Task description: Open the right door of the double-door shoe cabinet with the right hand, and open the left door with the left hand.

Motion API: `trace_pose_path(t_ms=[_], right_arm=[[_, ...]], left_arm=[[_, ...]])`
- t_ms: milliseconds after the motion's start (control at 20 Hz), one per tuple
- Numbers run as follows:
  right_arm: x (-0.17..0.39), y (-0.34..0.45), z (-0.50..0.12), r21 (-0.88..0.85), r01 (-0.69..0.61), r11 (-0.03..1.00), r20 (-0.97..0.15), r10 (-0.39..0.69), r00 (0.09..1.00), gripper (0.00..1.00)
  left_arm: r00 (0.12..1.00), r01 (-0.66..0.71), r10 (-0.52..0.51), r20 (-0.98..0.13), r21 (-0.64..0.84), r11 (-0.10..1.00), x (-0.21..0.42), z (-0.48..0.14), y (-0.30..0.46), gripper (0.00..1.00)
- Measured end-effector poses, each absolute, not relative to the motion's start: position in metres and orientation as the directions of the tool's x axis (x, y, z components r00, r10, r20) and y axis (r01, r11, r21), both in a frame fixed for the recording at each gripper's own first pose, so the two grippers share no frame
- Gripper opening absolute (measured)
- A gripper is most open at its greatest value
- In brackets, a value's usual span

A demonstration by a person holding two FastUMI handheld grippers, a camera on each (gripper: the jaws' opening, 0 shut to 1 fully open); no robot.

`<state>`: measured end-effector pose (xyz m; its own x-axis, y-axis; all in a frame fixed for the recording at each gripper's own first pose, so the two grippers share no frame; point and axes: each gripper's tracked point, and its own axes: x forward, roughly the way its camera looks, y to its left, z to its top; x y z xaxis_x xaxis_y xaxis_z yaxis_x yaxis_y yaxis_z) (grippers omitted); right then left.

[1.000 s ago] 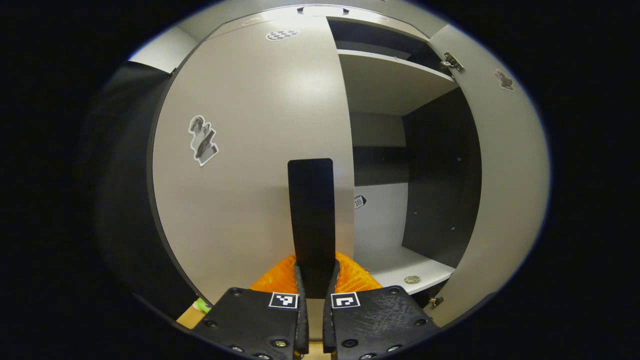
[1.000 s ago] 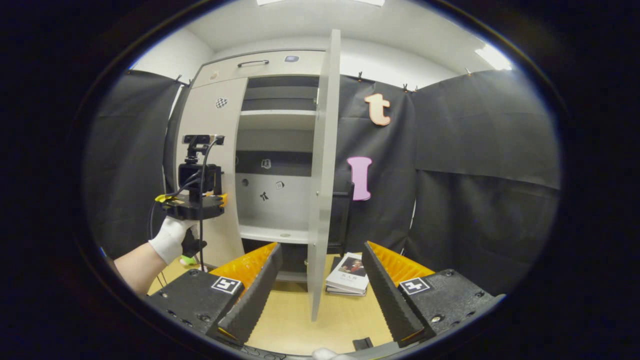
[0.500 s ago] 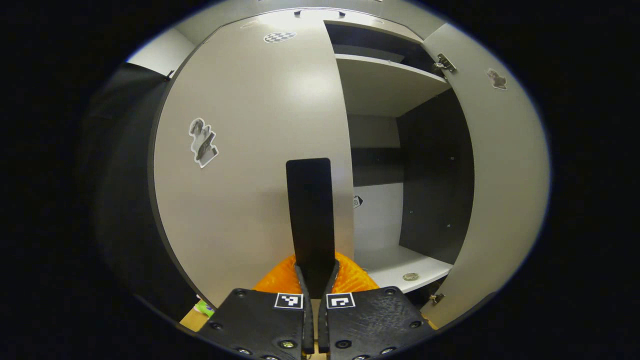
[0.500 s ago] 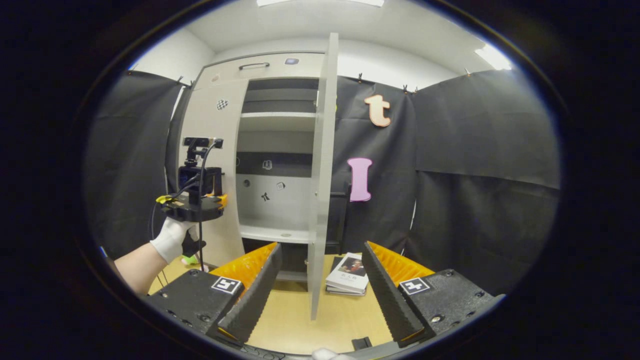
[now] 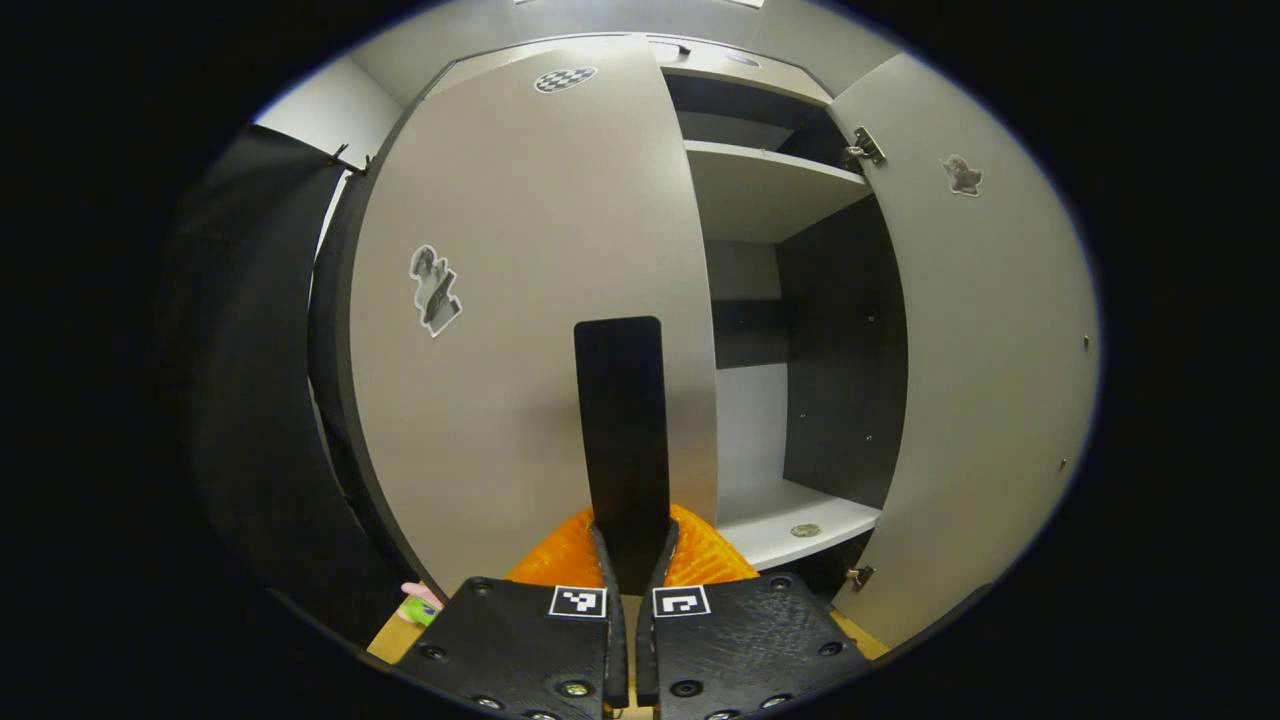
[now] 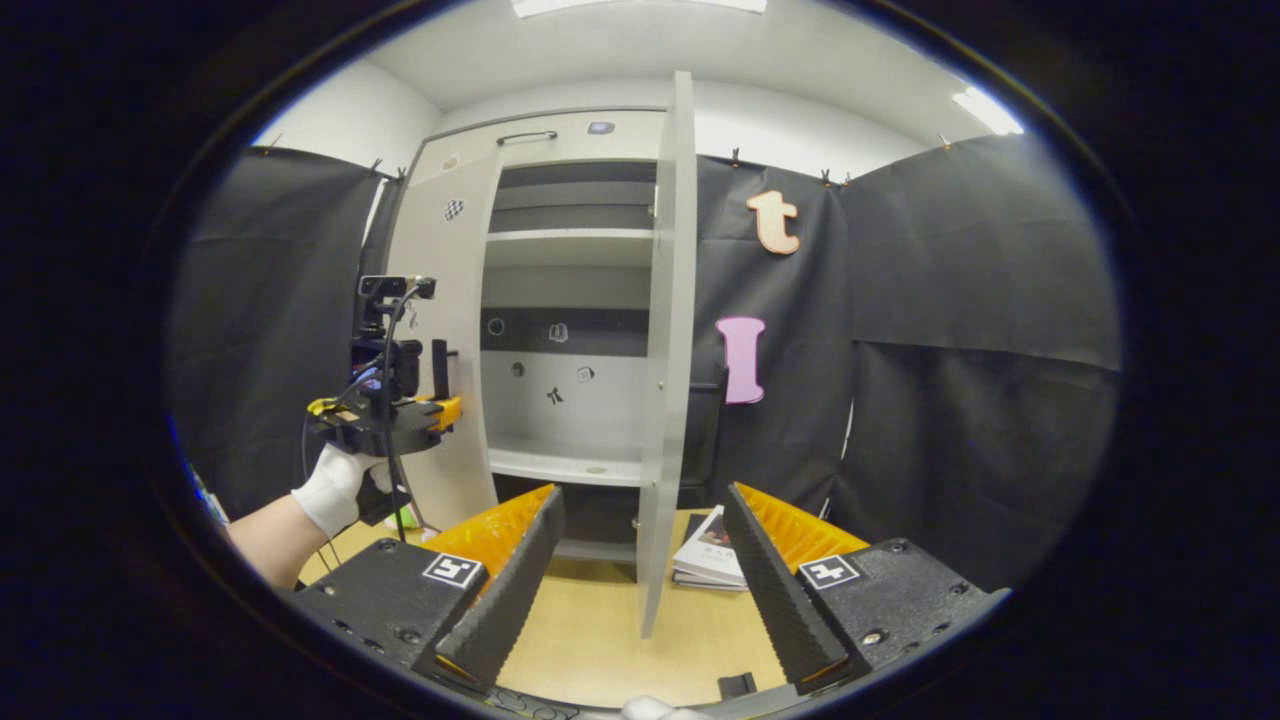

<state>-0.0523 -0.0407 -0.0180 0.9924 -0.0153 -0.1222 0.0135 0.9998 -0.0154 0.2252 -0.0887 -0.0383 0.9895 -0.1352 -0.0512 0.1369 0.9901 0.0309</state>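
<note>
In the left gripper view, the grey left door (image 5: 530, 300) carries a tall black handle (image 5: 620, 400). My left gripper (image 5: 634, 538) is shut on the handle's lower end. A dark gap shows along the door's hinge side, so it stands slightly ajar. The right door (image 5: 990, 340) is swung wide open. In the right gripper view, that right door (image 6: 667, 350) stands edge-on just beyond my open right gripper (image 6: 640, 575), which holds nothing. Farther left, a white-gloved hand (image 6: 335, 485) holds the left gripper (image 6: 440, 405) at the left door (image 6: 445, 300).
Inside the cabinet are an upper shelf (image 5: 770, 190) and a lower shelf (image 5: 770, 520) with a small round disc (image 5: 803, 531). A stack of books (image 6: 712, 550) lies on the wooden floor (image 6: 590, 640) behind the right door. Black cloth walls close in both sides.
The left door has swung a little outward with my left gripper on its handle, opening a gap at the hinge side. The right gripper stays open and has shifted only slightly.
</note>
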Motion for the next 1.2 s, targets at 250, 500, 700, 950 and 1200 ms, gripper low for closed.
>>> trace_pose_path(t_ms=[250,500,700,950,1200], right_arm=[[-0.056,-0.034,-0.023,-0.009,-0.022,1.0,-0.125,0.02,0.992,1.0],[-0.056,-0.025,-0.026,0.006,-0.061,0.998,-0.13,0.061,0.99,1.0],[-0.052,-0.013,-0.027,0.012,-0.104,0.995,-0.135,0.104,0.985,1.0],[-0.051,0.0,-0.031,0.022,-0.148,0.989,-0.135,0.149,0.979,1.0],[-0.042,0.008,-0.033,0.028,-0.175,0.984,-0.14,0.177,0.974,1.0]], left_arm=[[0.991,0.122,-0.121,-0.052,0.015,0.992,0.208,-0.04,-0.074,0.03],[0.996,0.08,-0.078,-0.051,0.027,0.996,0.189,-0.039,-0.058,0.02],[0.998,0.04,-0.038,-0.056,0.026,0.999,0.175,-0.04,-0.042,0.02],[0.998,0.0,0.002,-0.066,0.034,0.999,0.161,-0.043,-0.02,0.01],[0.998,-0.03,0.033,-0.06,0.04,0.999,0.154,-0.045,-0.002,0.0]])
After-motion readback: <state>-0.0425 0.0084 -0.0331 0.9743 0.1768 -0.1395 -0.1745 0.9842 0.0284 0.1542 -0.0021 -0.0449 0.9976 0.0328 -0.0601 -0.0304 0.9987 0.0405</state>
